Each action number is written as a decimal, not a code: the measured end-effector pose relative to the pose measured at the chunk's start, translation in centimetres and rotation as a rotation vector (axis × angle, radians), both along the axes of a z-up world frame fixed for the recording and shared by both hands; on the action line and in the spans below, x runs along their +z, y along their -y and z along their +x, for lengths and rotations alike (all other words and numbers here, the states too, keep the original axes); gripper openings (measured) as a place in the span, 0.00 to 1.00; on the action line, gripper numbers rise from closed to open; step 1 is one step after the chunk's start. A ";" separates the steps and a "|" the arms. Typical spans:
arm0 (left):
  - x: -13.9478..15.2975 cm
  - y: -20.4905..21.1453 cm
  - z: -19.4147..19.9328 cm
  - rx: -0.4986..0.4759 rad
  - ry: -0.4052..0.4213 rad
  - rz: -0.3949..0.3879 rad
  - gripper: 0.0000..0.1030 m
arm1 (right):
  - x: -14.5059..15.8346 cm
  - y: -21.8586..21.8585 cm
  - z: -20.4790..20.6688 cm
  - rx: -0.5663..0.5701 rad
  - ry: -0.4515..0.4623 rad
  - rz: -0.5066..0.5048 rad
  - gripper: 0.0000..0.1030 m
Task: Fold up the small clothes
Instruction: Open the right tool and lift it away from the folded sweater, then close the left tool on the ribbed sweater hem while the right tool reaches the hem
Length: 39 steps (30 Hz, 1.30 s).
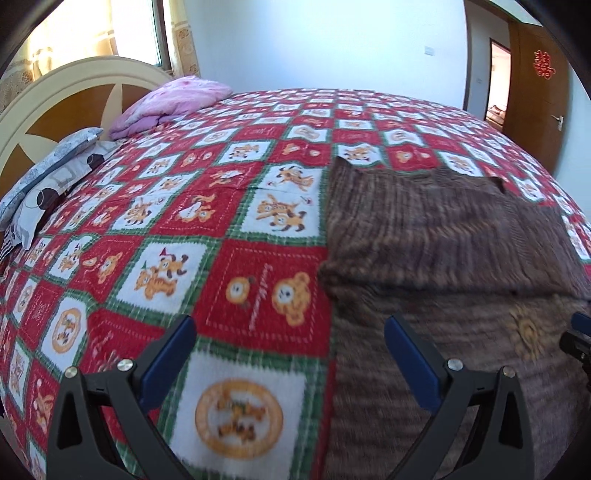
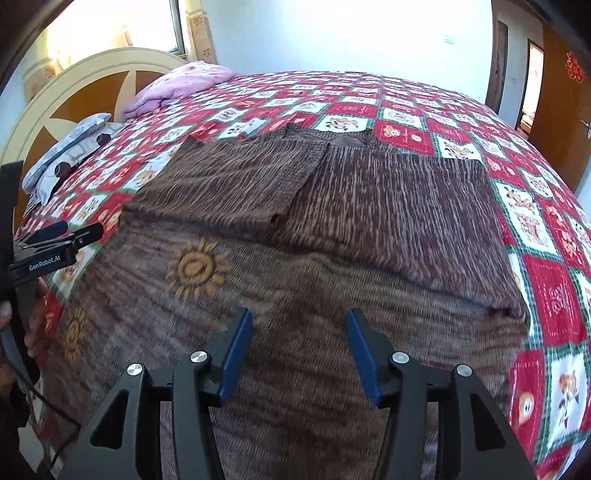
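Now both pairs gape empty: left gripper (image 1: 290, 334) straddles the garment (image 2: 295, 229) edge, right gripper (image 2: 299, 325) above its middle. Risk: folded sleeves ahead spring open; a careless pinch catches the blanket (image 1: 221, 206) too.

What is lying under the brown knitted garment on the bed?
The brown knitted garment lies on the red checked blanket, which shows around its edges. Whatever is directly beneath the garment is covered and cannot be seen.

A home bedroom: a large bed (image 1: 258, 206) under a red cartoon-patterned blanket, a cream headboard (image 1: 74, 96), pillows (image 1: 48, 173), a folded pink quilt (image 1: 173, 99), a curtained window (image 1: 92, 33) and a wooden door (image 1: 535, 85).
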State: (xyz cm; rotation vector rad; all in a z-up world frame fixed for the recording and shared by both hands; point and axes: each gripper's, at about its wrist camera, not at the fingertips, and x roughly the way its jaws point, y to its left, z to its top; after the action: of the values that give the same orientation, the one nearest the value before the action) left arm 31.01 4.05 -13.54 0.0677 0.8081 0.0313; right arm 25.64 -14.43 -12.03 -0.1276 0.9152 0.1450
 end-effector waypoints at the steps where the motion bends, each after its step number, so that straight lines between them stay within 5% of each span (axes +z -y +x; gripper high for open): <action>1: 0.1 -0.1 -0.4 0.001 0.003 -0.003 1.00 | -0.1 0.0 -0.3 0.001 -0.001 -0.003 0.53; 39: 0.9 -0.3 -14.5 -0.074 0.032 -0.004 1.00 | -0.1 -1.8 -12.8 0.064 -0.035 -0.034 0.54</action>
State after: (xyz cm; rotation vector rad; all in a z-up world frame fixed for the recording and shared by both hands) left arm 16.50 4.30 -12.63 0.0933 0.7727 -0.0390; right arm 12.82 -12.62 -12.10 -0.1868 0.9491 0.1919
